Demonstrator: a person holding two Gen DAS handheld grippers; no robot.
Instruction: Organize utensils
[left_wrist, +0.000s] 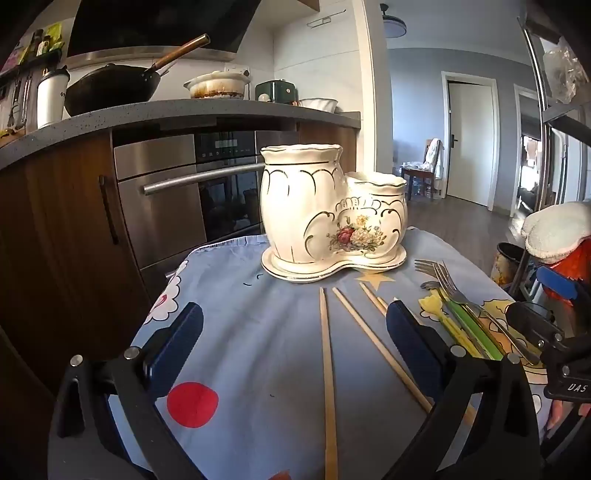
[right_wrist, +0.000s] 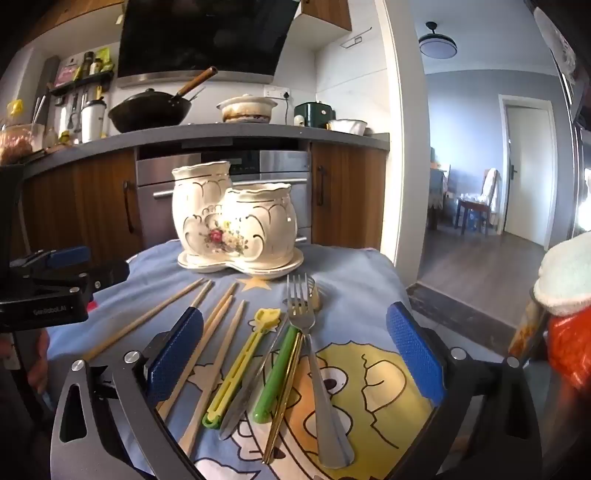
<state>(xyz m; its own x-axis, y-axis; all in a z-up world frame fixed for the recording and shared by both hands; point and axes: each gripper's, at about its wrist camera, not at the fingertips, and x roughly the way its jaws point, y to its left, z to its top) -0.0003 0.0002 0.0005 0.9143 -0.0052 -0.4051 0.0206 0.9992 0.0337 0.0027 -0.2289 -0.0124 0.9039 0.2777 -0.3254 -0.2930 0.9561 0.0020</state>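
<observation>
Right tool (right_wrist: 295, 354), jaws wide apart and empty, hovers over chopsticks (right_wrist: 218, 328), a steel fork (right_wrist: 314, 354) and green-handled utensil (right_wrist: 279, 373) before a cream ceramic holder (right_wrist: 236, 225).

Chopsticks (right_wrist: 207, 332) left of forks (right_wrist: 306, 332), both before holder (right_wrist: 236, 221) on cloth (right_wrist: 354, 280).

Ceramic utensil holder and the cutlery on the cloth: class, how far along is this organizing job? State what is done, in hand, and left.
Done: nothing visible; no utensil sticks out of the ceramic holder.
In hand: nothing. The left gripper and right gripper are both open, hovering above the cloth.
Left: all of it. The chopsticks, steel fork, green-handled utensil and yellow piece lie flat.
</observation>
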